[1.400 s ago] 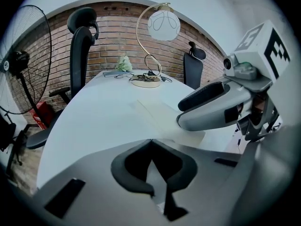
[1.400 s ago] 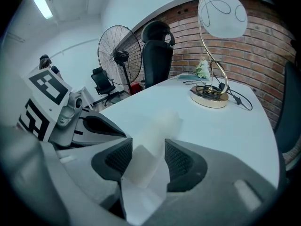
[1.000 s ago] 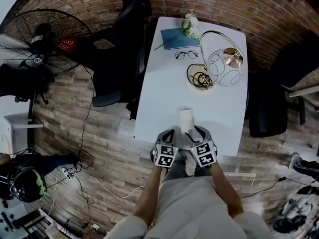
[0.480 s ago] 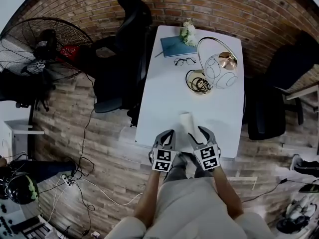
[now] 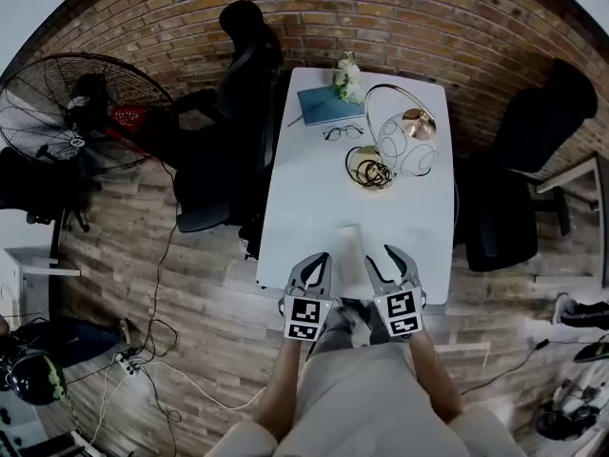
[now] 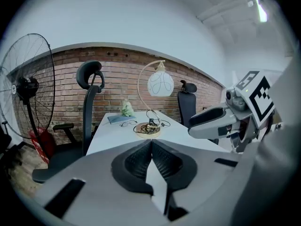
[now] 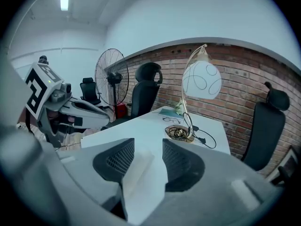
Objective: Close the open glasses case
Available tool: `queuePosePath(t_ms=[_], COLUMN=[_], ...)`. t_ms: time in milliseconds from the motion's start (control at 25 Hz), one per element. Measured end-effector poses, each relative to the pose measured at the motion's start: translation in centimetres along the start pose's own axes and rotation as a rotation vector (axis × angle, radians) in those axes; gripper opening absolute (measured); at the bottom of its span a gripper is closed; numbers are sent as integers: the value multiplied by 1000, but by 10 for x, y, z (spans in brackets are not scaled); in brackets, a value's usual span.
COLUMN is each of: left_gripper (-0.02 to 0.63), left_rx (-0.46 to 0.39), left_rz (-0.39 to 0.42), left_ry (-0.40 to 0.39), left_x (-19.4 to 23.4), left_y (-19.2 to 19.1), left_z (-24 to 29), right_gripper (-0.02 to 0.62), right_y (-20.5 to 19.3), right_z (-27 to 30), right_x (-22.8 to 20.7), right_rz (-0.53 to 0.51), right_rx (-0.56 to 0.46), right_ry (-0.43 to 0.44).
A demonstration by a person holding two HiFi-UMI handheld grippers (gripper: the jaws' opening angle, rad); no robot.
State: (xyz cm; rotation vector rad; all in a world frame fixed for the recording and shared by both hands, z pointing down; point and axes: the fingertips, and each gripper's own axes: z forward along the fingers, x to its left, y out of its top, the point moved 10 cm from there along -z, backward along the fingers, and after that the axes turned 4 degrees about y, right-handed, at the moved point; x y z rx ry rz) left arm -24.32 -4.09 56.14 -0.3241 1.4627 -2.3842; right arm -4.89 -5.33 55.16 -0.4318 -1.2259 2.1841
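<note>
White desk (image 5: pixel 314 203): notebook (image 5: pixel 328 105), flowers (image 5: pixel 347 77), glasses (image 5: pixel 343 132) at far end. Lamp (image 5: pixel 407 150) w/ cable (image 5: pixel 371 171) mid-right; glasses case (image 5: pixel 349 244) nr front edge.

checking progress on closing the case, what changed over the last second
The left gripper and right gripper drew apart sideways, to either side of the white oblong glasses case. Nothing was gripped or released. The case, white table and globe lamp kept their places.

Glasses case (image 5: pixel 349 242) at table (image 5: pixel 304 188) near edge — left gripper (image 5: pixel 318 263), right gripper (image 5: pixel 383 258) flanking it.
</note>
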Motion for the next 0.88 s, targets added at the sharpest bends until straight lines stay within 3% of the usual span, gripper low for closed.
queuePosePath(t_ms=[560, 880], left_gripper=[6, 5], left_rx=[-110, -135], left_rz=[36, 61], left_ry=[-56, -72], left_x=[-13, -33], left_y=[39, 55], left_z=[3, 59], right_gripper=[190, 190], right_y=[21, 20], right_z=[-22, -12], right_x=[-16, -64], right_rz=[10, 40], right_rx=[-74, -94], right_ry=[-77, -73])
